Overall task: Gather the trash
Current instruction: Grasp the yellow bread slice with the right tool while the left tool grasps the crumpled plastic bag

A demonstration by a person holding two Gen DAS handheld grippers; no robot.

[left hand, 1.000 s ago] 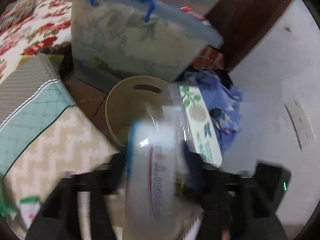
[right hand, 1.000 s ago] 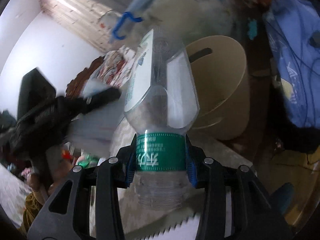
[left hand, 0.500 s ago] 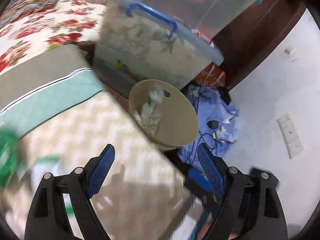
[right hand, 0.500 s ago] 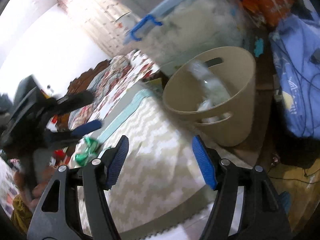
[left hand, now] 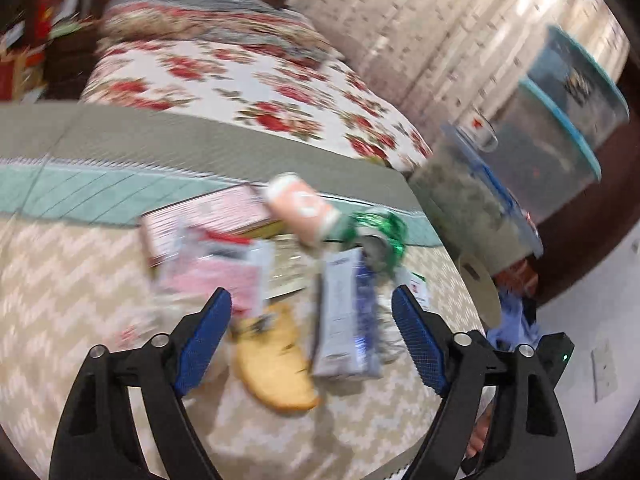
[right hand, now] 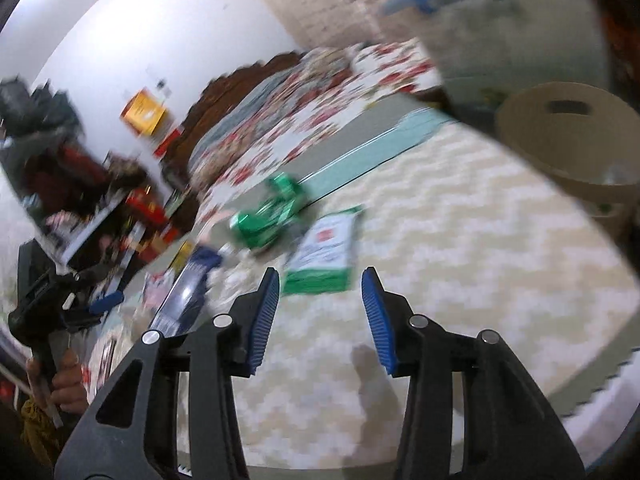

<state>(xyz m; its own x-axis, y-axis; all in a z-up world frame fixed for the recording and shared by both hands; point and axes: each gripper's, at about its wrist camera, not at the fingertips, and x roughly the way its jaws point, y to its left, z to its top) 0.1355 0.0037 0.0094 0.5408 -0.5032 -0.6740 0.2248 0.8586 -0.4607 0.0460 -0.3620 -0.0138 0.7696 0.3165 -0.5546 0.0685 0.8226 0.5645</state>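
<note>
Trash lies in a pile on the zigzag mat: a pink can, a crushed green can, a blue-white wrapper, a yellow-brown scrap and a pink box. My left gripper hovers just short of the pile, jaws wide and closing slightly, with nothing gripped. My right gripper is open and closing on nothing. It points at a green-white packet, with the green can beyond. The beige bin stands at the right.
Clear lidded storage boxes stand behind the bin's rim. A floral bedspread lies beyond the mat. A hand holds the left gripper at the left. A dark blue wrapper lies near it.
A second ago each gripper held a clear plastic bottle over the bin. Both let go and the bottles dropped in. Both grippers have swung left to the trash pile, and the right jaws have narrowed.
</note>
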